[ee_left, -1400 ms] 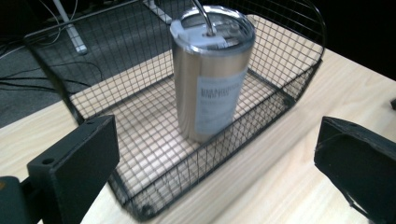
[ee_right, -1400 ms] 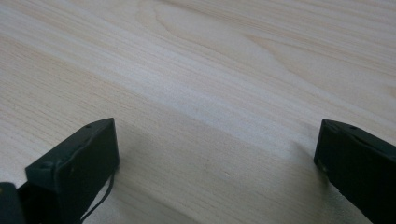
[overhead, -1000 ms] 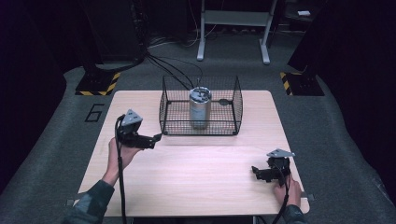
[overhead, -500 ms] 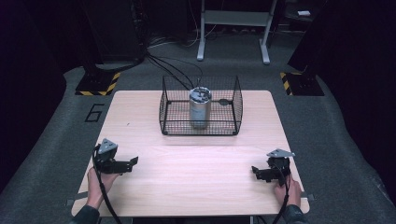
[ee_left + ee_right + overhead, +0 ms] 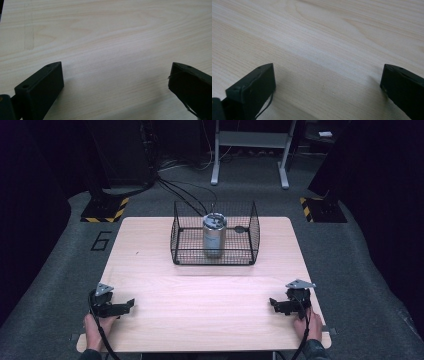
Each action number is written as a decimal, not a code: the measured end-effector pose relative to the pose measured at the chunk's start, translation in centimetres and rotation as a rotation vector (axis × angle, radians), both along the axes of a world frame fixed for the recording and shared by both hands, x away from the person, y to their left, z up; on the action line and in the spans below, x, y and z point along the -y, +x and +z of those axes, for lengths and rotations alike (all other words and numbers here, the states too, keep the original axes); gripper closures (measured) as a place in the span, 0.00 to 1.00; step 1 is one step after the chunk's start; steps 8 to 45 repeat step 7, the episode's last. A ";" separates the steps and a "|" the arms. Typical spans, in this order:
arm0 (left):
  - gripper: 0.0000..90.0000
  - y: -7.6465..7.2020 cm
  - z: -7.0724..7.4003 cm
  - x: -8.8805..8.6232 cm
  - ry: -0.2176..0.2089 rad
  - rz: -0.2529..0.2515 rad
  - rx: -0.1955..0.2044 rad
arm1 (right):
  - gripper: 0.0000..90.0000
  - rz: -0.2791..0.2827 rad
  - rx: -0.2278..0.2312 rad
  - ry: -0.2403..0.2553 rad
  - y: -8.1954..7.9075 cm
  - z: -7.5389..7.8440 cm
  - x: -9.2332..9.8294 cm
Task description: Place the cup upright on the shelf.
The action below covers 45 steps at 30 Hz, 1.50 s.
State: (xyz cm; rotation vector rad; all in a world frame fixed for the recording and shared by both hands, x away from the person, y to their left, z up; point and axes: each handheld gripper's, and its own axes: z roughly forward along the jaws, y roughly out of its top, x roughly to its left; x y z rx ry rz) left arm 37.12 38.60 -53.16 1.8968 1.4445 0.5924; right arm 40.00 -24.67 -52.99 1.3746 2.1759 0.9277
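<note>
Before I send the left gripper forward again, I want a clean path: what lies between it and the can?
In the high view, bare tabletop, then the wire basket's near wall stand between the left gripper and the can.

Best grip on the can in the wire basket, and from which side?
Come from above: the can stands upright inside the wire basket, whose mesh walls block side approaches. Probably clamp the upper body just under the rim, jaws spanning its round sides.
</note>
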 end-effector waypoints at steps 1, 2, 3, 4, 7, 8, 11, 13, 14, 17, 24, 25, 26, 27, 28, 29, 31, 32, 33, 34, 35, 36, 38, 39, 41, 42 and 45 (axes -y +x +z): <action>0.00 0.0 0.0 0.1 0.003 0.005 0.000 | 0.00 0.000 0.000 0.000 0.0 0.0 0.0; 0.00 0.1 -0.1 0.2 0.015 0.007 0.002 | 0.00 0.000 0.000 0.000 0.0 0.0 0.0; 0.00 0.1 -0.1 0.4 0.035 0.011 -0.004 | 0.00 0.000 -0.001 0.000 0.0 0.0 0.0; 0.00 0.1 -0.1 0.6 0.046 0.004 -0.001 | 0.00 0.000 0.000 0.000 0.0 0.0 0.0; 0.00 0.1 -0.1 0.5 0.046 -0.002 -0.010 | 0.00 0.000 0.000 -0.001 0.0 0.0 0.0; 0.00 0.1 -0.1 0.5 0.046 -0.002 -0.010 | 0.00 0.000 0.000 -0.001 0.0 0.0 0.0; 0.00 0.1 -0.1 0.5 0.046 -0.002 -0.010 | 0.00 0.000 0.000 -0.001 0.0 0.0 0.0; 0.00 0.1 -0.1 0.5 0.046 -0.002 -0.010 | 0.00 0.000 0.000 -0.001 0.0 0.0 0.0; 0.00 0.1 -0.1 0.5 0.046 -0.002 -0.010 | 0.00 0.000 0.000 -0.001 0.0 0.0 0.0; 0.00 0.1 -0.1 0.5 0.046 -0.002 -0.010 | 0.00 0.000 0.000 -0.001 0.0 0.0 0.0; 0.00 0.1 -0.1 0.5 0.046 -0.002 -0.010 | 0.00 0.000 0.000 -0.001 0.0 0.0 0.0; 0.00 0.1 -0.1 0.5 0.046 -0.002 -0.010 | 0.00 0.000 0.000 -0.001 0.0 0.0 0.0; 0.00 0.1 -0.1 0.5 0.046 -0.002 -0.010 | 0.00 0.000 0.000 -0.001 0.0 0.0 0.0; 0.00 0.1 -0.1 0.5 0.046 -0.002 -0.010 | 0.00 0.000 0.000 -0.001 0.0 0.0 0.0; 0.00 0.1 -0.1 0.5 0.046 -0.002 -0.010 | 0.00 0.000 0.000 -0.001 0.0 0.0 0.0; 0.00 0.1 -0.1 0.5 0.046 -0.002 -0.010 | 0.00 0.000 0.000 -0.001 0.0 0.0 0.0; 0.00 0.1 -0.1 0.5 0.046 -0.002 -0.010 | 0.00 0.000 0.000 -0.001 0.0 0.0 0.0; 0.00 0.1 -0.1 0.5 0.046 -0.002 -0.010 | 0.00 0.000 0.000 -0.001 0.0 0.0 0.0; 0.00 0.1 -0.1 0.5 0.046 -0.002 -0.010 | 0.00 0.000 0.000 -0.001 0.0 0.0 0.0; 0.00 0.1 -0.1 0.5 0.046 -0.002 -0.010 | 0.00 0.000 0.000 -0.001 0.0 0.0 0.0; 0.00 0.1 -0.1 0.5 0.046 -0.002 -0.010 | 0.00 0.000 0.000 -0.001 0.0 0.0 0.0; 0.00 0.1 -0.1 0.5 0.046 -0.002 -0.010 | 0.00 0.000 0.000 -0.001 0.0 0.0 0.0; 0.00 0.1 -0.1 0.5 0.046 -0.002 -0.010 | 0.00 0.000 0.000 -0.001 0.0 0.0 0.0; 0.00 0.1 -0.1 0.5 0.046 -0.002 -0.010 | 0.00 0.000 0.000 -0.001 0.0 0.0 0.0; 0.00 0.1 -0.1 0.5 0.046 -0.002 -0.010 | 0.00 0.000 0.000 -0.001 0.0 0.0 0.0; 0.00 0.1 -0.1 0.5 0.046 -0.002 -0.010 | 0.00 0.000 0.000 -0.001 0.0 0.0 0.0; 0.00 0.1 -0.1 0.5 0.046 -0.002 -0.010 | 0.00 0.000 0.000 -0.001 0.0 0.0 0.0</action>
